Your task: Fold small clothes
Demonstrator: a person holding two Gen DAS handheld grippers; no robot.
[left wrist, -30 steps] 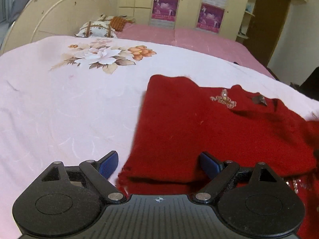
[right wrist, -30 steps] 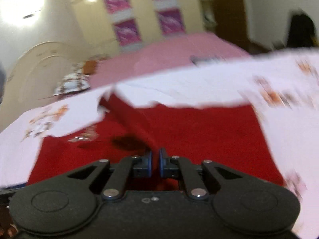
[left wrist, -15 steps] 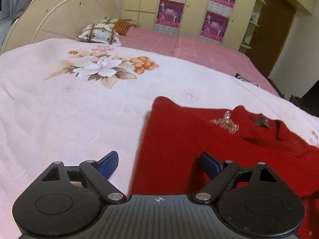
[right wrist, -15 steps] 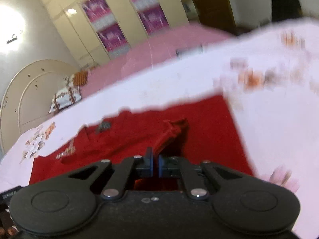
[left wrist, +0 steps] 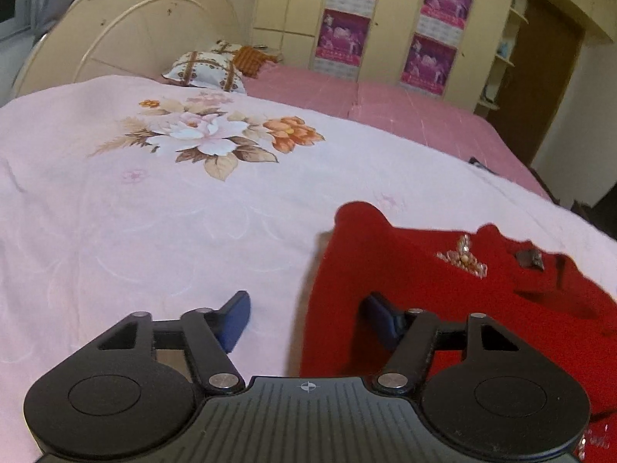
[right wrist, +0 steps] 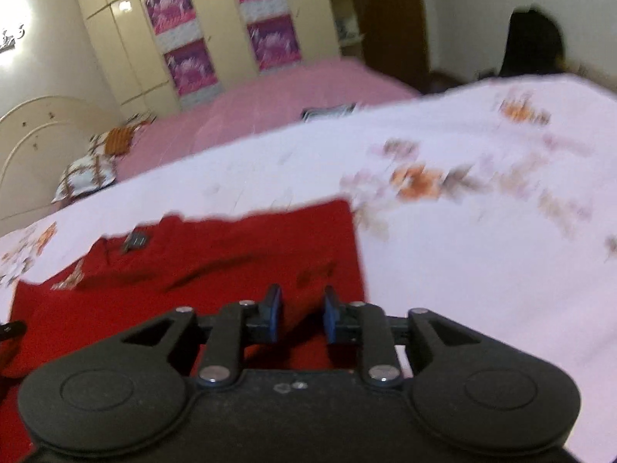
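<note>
Wide bare bedspread (left wrist: 162, 231) lies left of the red sweater (left wrist: 424, 289) and right of it in the right wrist view. A pillow (left wrist: 204, 71) and headboard (left wrist: 127, 42) stand well apart at the far end.

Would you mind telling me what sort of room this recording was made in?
Most likely a home bedroom: a red garment lies on a bed under a floral pink bedspread, with a curved headboard, a pillow and tall wardrobe doors behind.
</note>
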